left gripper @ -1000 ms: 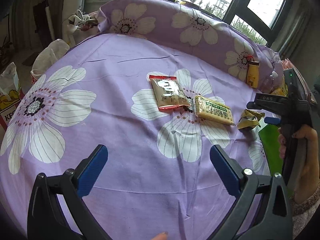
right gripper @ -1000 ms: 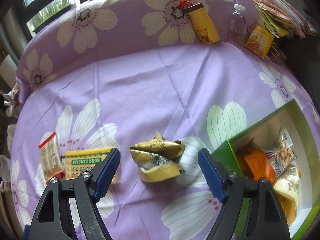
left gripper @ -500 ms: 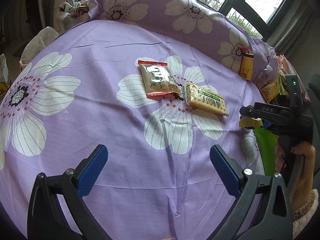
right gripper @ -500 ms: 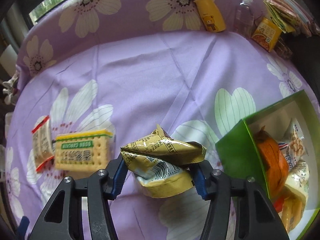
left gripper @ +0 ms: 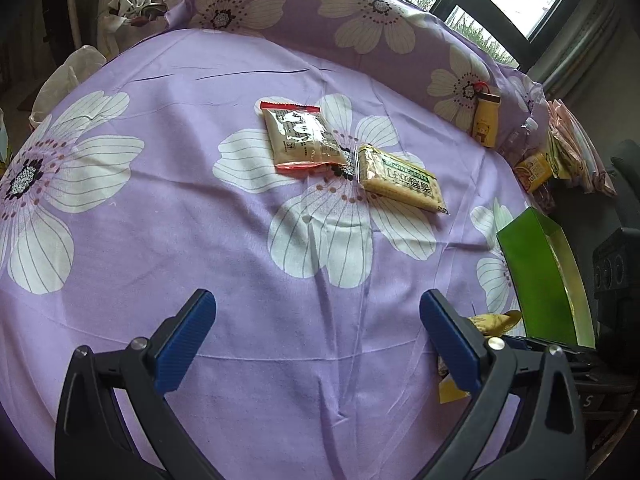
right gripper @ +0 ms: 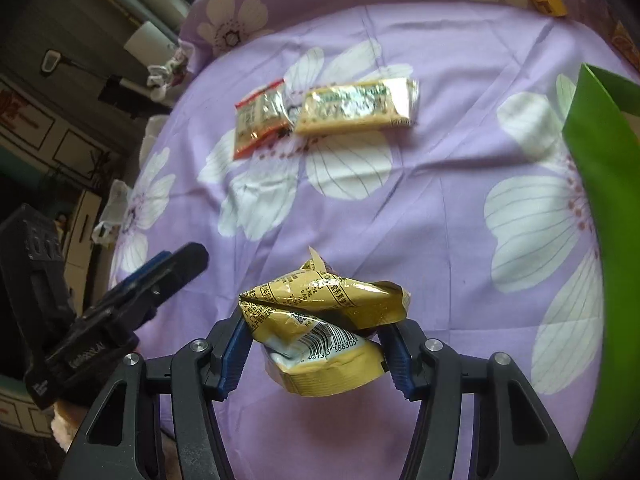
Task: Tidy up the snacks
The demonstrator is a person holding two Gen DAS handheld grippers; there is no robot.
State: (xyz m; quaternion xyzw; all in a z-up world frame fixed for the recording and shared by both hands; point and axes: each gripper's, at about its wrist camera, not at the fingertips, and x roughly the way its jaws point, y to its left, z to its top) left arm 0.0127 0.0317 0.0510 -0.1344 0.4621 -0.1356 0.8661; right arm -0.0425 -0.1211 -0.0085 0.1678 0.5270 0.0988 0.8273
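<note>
A lilac cloth printed with large white flowers point(left gripper: 168, 216) covers the surface and rises over a padded back edge point(left gripper: 304, 4). Behind it, dark-framed windows point(left gripper: 516, 4) let in pale daylight, with greenery outside. At the left, in shadow, stand white plastic bags point(left gripper: 60, 80) and a knotted white cloth bundle point(left gripper: 128, 4). The right wrist view shows dim shelving and a grey wall point(right gripper: 60, 60).

A matt purple cloth point(right gripper: 440, 208) is covering the table; the crumpled gold packet point(right gripper: 324, 320) is gleaming like glossy foil, and the green box point(right gripper: 600, 168) is looking like smooth card.
</note>
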